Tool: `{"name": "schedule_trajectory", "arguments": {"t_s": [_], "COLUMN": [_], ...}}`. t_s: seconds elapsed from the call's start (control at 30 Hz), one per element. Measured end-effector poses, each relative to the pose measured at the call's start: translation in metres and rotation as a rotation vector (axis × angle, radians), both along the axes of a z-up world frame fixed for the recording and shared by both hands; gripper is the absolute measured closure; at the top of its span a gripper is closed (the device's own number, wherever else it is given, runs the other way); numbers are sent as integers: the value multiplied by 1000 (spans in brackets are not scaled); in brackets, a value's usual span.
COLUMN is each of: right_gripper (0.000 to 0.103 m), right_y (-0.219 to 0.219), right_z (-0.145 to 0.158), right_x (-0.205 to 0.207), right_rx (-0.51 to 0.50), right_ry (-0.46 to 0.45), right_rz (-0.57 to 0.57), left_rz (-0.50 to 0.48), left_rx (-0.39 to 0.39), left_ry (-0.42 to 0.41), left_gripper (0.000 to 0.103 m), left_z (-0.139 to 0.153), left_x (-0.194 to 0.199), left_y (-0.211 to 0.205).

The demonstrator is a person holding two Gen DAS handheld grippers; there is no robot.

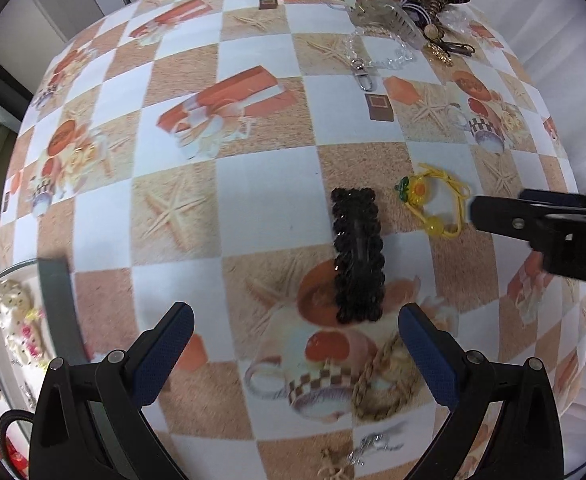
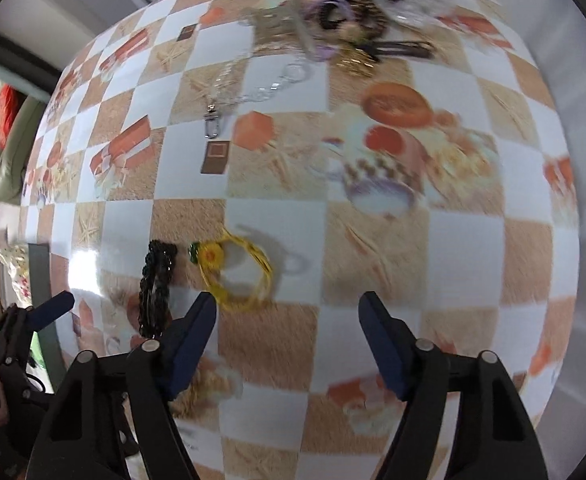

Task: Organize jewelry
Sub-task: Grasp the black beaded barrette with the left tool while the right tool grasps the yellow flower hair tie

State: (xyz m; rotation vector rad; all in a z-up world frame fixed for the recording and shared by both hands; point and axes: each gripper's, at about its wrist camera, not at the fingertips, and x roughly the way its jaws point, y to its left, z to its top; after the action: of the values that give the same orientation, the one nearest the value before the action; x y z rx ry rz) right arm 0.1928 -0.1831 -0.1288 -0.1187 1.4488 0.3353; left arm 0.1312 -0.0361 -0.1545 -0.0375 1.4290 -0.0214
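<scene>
You are looking at a tabletop (image 1: 265,184) wearing a checkered seaside-print cloth. Lying on it are a black beaded hair clip (image 1: 358,256), a yellow sunflower hair tie (image 1: 437,204) just beside it, and a clear chain with a clasp (image 1: 373,60) near a heap of accessories (image 1: 425,4) sitting at the far edge.

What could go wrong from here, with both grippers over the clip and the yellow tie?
1. The black hair clip and yellow hair tie lie close together; the right gripper, open, could nudge the clip.
2. The left gripper, open over the clip, sits near the right one: collision risk.
3. The right view is blurred; aim may be off.
</scene>
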Motion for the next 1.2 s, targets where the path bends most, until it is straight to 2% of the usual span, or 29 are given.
{"name": "schedule_trajectory", "arguments": {"t_s": [0.17,0.2,0.27,0.4,0.47,0.57,0.63,0.67,0.7,0.9,1.2], "right_gripper": [48,49,50,55,59,76,97,97,99,99,99], "right_y": [14,16,20,27,33,40,44,46,46,25,-15], "right_z": [-16,-16,-16,-17,-17,-16,-16,-16,-16,-9,1], "right_x": [7,8,10,13,13,10,9,8,7,8,0], "right_rx": [-48,-60,-73,-113,-145,-147,-141,-138,-131,-12,98], "right_ry": [6,-2,-14,-37,-53,-65,-63,-61,-60,-18,21], "right_rz": [56,63,81,102,120,148,158,154,149,54,-36], "left_rz": [-3,-6,-12,-31,-39,-63,-82,-88,-94,-62,-49], "left_rx": [5,11,19,42,39,37,33,31,29,-21,-29], "left_ry": [4,5,15,9,4,-7,-15,-17,-17,-10,-39], "left_gripper": [0,0,10,12,16,29,50,56,68,68,68], "left_z": [-12,-14,-19,-22,-21,-17,-13,-11,-10,-2,28], "left_x": [10,10,12,15,16,20,23,24,25,28,18], "left_y": [-5,-5,-5,-9,-12,-22,-30,-32,-34,-24,-14]}}
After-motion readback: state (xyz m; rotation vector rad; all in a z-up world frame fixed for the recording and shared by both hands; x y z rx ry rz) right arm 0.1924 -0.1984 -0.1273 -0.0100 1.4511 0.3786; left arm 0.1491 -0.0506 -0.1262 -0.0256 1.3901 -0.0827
